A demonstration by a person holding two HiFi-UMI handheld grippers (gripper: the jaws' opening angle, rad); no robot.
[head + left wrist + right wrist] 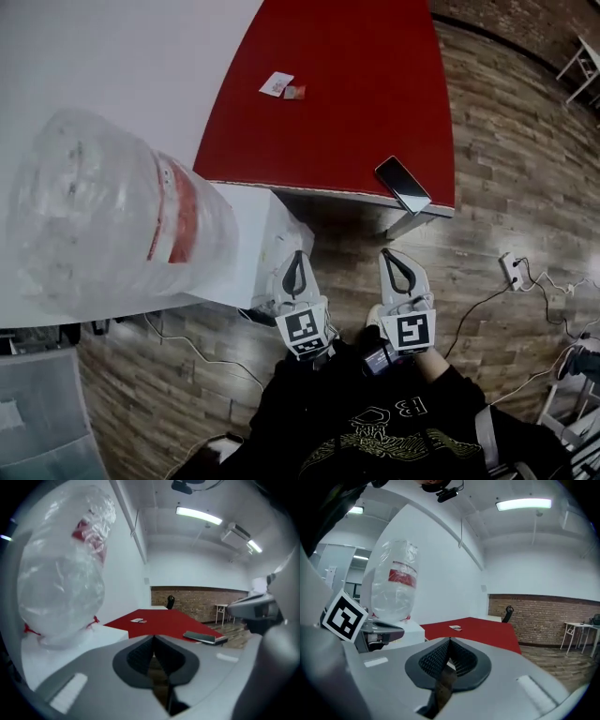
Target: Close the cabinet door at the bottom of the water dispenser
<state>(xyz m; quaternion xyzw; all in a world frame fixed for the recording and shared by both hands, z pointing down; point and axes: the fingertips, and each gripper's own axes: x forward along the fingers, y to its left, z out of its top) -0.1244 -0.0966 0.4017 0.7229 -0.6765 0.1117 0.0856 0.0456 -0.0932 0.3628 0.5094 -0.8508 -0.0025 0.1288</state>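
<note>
The white water dispenser (251, 234) stands at the left under a big clear bottle (103, 216) with a red label. Its bottom cabinet door is hidden below its top in every view. My left gripper (297, 255) is shut and empty, held just right of the dispenser's front corner. My right gripper (394, 253) is beside it, also shut and empty. In the left gripper view the jaws (153, 637) meet, with the bottle (61, 573) at the upper left. In the right gripper view the closed jaws (450, 641) point past the bottle (396, 583) and the left gripper (370, 632).
A red table (347, 103) lies straight ahead, with a phone (403, 185) at its near edge and small cards (278, 84) farther back. A power strip (511, 270) and cables lie on the wooden floor at the right. A brick wall (543, 618) closes the room.
</note>
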